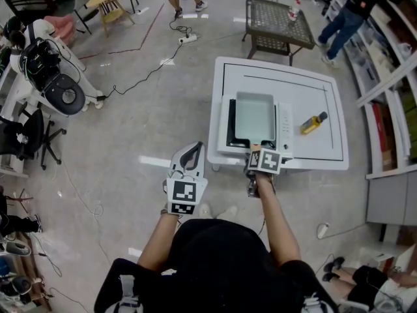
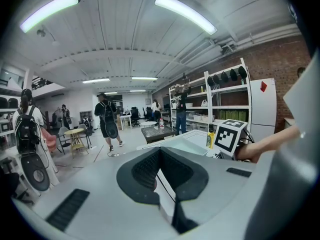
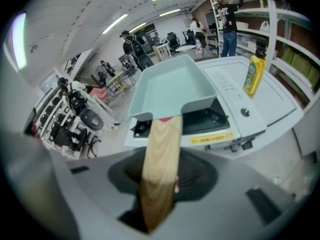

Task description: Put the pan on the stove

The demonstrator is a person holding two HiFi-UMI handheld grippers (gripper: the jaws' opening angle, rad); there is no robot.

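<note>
A pale green rectangular pan (image 1: 254,115) (image 3: 172,86) lies over the black cooktop of a white stove (image 1: 285,126) (image 3: 225,91) on the white table (image 1: 313,87). Whether it rests flat on the glass I cannot tell. Its wooden handle (image 3: 162,154) points toward me, and my right gripper (image 1: 255,151) (image 3: 161,184) is shut on it at the table's near edge. My left gripper (image 1: 190,155) (image 2: 164,181) hangs over the floor left of the table, jaws together and nothing in them.
A yellow bottle (image 1: 313,122) (image 3: 254,74) lies on the table right of the stove. A dark mesh table (image 1: 277,21) stands beyond it. Cables (image 1: 150,70) run across the floor, shelves (image 1: 391,96) line the right, and people stand at the back.
</note>
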